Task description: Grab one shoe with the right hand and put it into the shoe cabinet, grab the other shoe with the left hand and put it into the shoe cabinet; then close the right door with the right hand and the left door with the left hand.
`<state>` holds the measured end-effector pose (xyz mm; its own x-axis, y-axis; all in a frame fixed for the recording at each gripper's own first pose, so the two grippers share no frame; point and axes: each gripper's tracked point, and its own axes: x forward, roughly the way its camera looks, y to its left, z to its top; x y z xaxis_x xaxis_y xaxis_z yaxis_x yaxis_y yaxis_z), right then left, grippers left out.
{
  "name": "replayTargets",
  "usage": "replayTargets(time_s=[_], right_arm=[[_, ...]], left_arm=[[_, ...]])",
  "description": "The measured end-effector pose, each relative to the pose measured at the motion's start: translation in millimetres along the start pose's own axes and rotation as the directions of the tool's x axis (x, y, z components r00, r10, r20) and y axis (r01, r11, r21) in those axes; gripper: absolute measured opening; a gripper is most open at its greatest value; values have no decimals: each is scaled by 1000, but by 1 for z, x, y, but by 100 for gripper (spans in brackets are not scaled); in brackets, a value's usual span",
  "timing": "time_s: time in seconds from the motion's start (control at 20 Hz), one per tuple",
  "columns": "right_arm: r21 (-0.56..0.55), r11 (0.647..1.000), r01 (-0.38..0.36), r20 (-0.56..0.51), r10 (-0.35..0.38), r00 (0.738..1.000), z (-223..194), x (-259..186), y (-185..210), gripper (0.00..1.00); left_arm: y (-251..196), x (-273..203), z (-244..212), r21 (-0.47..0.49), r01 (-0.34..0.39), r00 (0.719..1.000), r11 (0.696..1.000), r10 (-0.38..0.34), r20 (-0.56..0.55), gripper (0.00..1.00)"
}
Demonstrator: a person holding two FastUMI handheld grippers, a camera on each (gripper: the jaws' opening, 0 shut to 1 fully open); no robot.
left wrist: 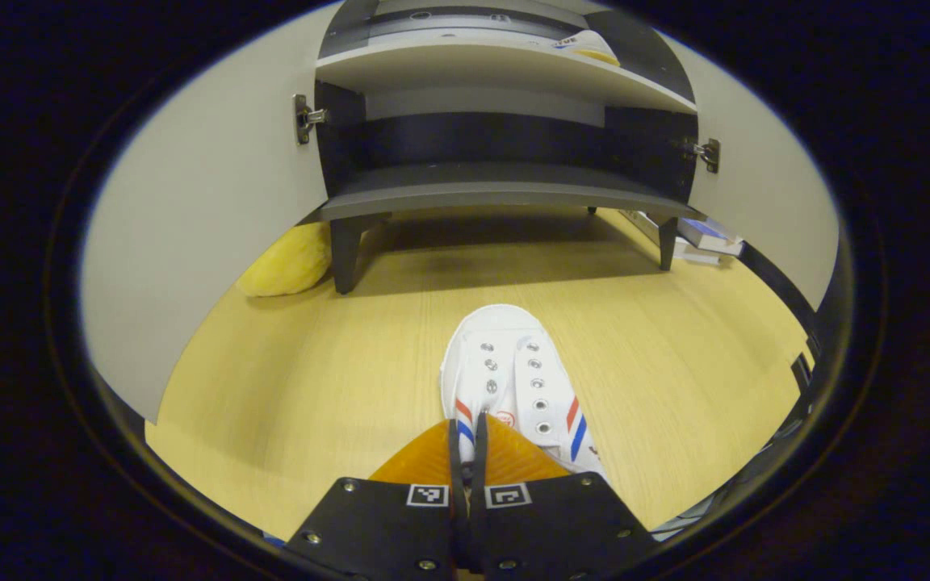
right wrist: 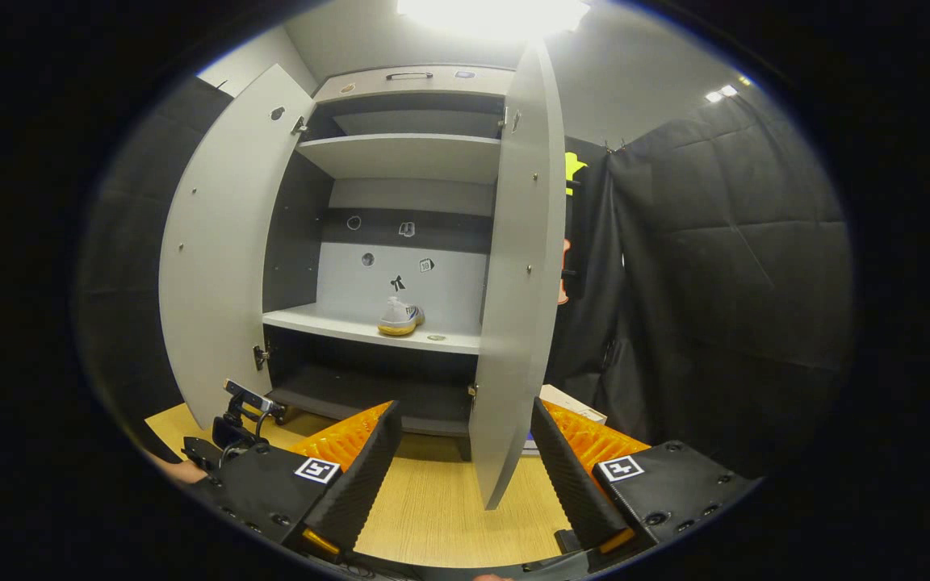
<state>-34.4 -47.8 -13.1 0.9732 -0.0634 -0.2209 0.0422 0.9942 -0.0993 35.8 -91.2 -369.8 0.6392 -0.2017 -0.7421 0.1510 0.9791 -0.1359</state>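
Note:
A white sneaker with red and blue stripes point(left wrist: 509, 375) lies on the wooden floor point(left wrist: 336, 355), toe toward the shoe cabinet point(left wrist: 497, 198). My left gripper point(left wrist: 465, 424) is shut on the sneaker's near left edge, the fingers almost touching. In the right gripper view a second light sneaker point(right wrist: 399, 317) stands on the cabinet's middle shelf point(right wrist: 336, 324). Both doors are swung open: the left door point(right wrist: 223, 258) and the right door point(right wrist: 517, 282). My right gripper point(right wrist: 462, 406) is wide open and holds nothing, just in front of the right door's edge. The left gripper's body point(right wrist: 239, 411) shows low on the left.
A yellow soft object point(left wrist: 287, 262) lies by the cabinet's front left leg. Flat boxes point(left wrist: 703, 238) sit on the floor behind the right door. A black cloth wall point(right wrist: 715, 266) closes the right side. The cabinet's lowest shelf is bare.

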Motion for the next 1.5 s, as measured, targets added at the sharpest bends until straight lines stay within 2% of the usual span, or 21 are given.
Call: replayTargets(time_s=[0.4,0.7,1.05,1.5], right_arm=[[-6,1000,-12,-11,12,1000,-2,3,5,100],[-8,999,-36,-3,36,999,1,5,12,100],[4,999,-45,17,45,999,5,4,12,100],[11,999,-30,23,30,999,5,5,5,100]], left_arm=[[3,-12,22,-20,18,998,1000,-17,64,2],[-2,-43,79,-36,46,984,998,-39,174,1],[-11,-90,151,-25,72,947,997,-61,314,1],[-8,-99,152,-12,87,874,996,-70,480,1]])
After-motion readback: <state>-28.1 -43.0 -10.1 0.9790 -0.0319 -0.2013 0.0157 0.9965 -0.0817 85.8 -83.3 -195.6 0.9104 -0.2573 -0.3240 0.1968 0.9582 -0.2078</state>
